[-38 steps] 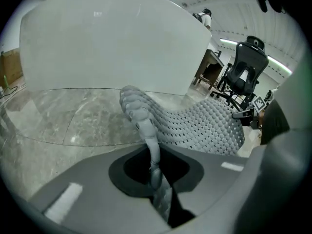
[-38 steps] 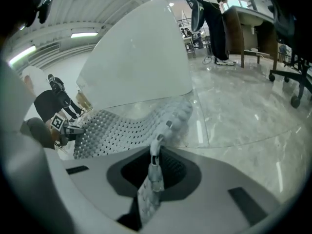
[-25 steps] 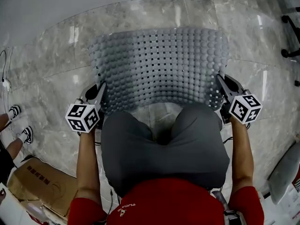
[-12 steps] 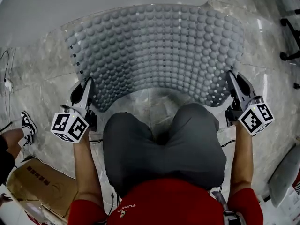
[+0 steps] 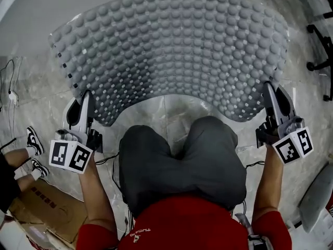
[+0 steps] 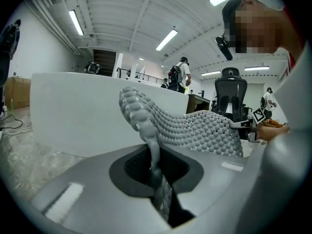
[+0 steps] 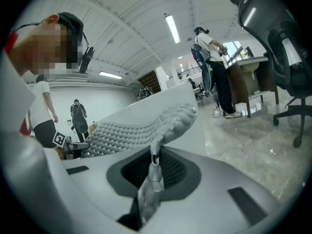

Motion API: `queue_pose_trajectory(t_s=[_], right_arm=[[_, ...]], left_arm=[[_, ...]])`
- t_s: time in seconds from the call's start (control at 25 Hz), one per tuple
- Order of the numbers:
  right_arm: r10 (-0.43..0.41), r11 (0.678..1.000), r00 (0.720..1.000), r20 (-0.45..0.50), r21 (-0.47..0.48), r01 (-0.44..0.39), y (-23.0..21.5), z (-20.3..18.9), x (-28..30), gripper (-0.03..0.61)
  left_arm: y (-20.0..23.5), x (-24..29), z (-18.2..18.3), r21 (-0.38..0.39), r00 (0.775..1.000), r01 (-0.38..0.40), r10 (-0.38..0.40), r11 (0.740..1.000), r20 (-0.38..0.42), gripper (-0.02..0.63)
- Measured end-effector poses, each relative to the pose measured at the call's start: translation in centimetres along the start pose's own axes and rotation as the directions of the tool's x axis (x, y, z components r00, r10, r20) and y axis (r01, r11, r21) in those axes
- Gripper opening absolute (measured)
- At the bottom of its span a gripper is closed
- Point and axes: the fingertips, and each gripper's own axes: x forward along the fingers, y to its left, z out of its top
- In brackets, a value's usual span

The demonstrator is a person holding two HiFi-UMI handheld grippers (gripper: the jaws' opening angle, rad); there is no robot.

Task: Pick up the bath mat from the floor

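The grey bath mat (image 5: 171, 51), covered in round bumps and small square holes, hangs spread out in the air between my two grippers, high above the marble floor. My left gripper (image 5: 86, 104) is shut on its near left corner; the left gripper view shows the mat's edge (image 6: 155, 165) pinched between the jaws. My right gripper (image 5: 270, 95) is shut on the near right corner, where the edge (image 7: 152, 177) runs down into the closed jaws. The mat (image 6: 195, 128) sags slightly between the grips.
A white wall runs along the top of the head view. A cardboard box (image 5: 39, 204) and another person's shoes (image 5: 34, 142) lie at the lower left. A black office chair (image 7: 280, 48) and its base (image 5: 320, 61) stand to the right. Cables (image 5: 10, 95) trail at left.
Both grippers have risen and spread apart with the mat, which has come up toward the head camera and now fills far more of the view.
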Motion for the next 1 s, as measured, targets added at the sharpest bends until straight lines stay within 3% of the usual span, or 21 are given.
queue_pose_trajectory(t_s=[1.0], right_arm=[[-0.039,0.999,0.997,0.068,0.039,0.036,-0.4,0.5,-0.3,0.041]], left_arm=[[-0.4,-0.2,0.4,-0.028,0.999,-0.002,0.003,1.0,0.039,0.041]])
